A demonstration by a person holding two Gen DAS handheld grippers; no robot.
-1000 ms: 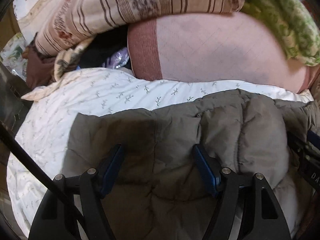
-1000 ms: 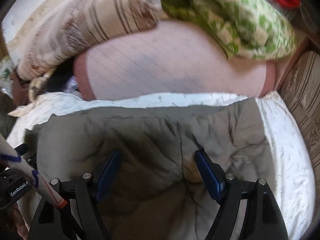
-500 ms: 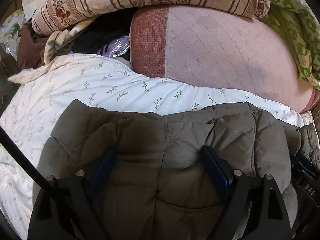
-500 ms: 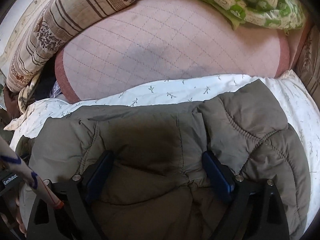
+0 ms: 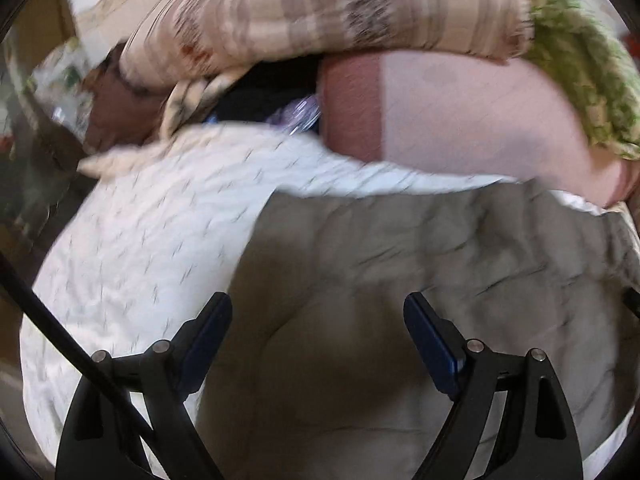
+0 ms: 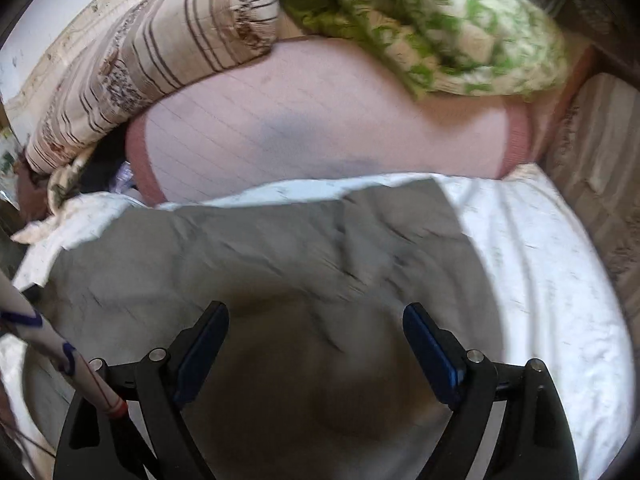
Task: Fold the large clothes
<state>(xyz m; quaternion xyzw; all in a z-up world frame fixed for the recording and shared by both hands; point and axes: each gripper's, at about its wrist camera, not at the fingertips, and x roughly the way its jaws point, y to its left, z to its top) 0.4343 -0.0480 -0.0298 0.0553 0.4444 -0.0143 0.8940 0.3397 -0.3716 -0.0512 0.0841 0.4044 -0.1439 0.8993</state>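
An olive-grey quilted jacket (image 5: 400,272) lies on the white sprigged bedspread (image 5: 152,232). It also shows in the right wrist view (image 6: 280,264). My left gripper (image 5: 318,328) hangs over the jacket's left part with its jaws wide apart and nothing between them. My right gripper (image 6: 316,338) hangs over the jacket's right part, jaws wide apart and empty. Both views are blurred by motion. The jacket's near part is hidden below the gripper bodies.
A pink quilted cushion (image 5: 472,116) lies behind the jacket, also in the right wrist view (image 6: 328,120). A striped beige quilt (image 5: 304,12) and a green-patterned quilt (image 6: 440,32) are piled on it. Dark clutter (image 5: 120,108) sits at the far left. A brown patterned surface (image 6: 600,184) borders the bed's right side.
Both grippers have pulled back and up from the jacket, staying open. The jacket now looks flatter and further off than half a second ago.
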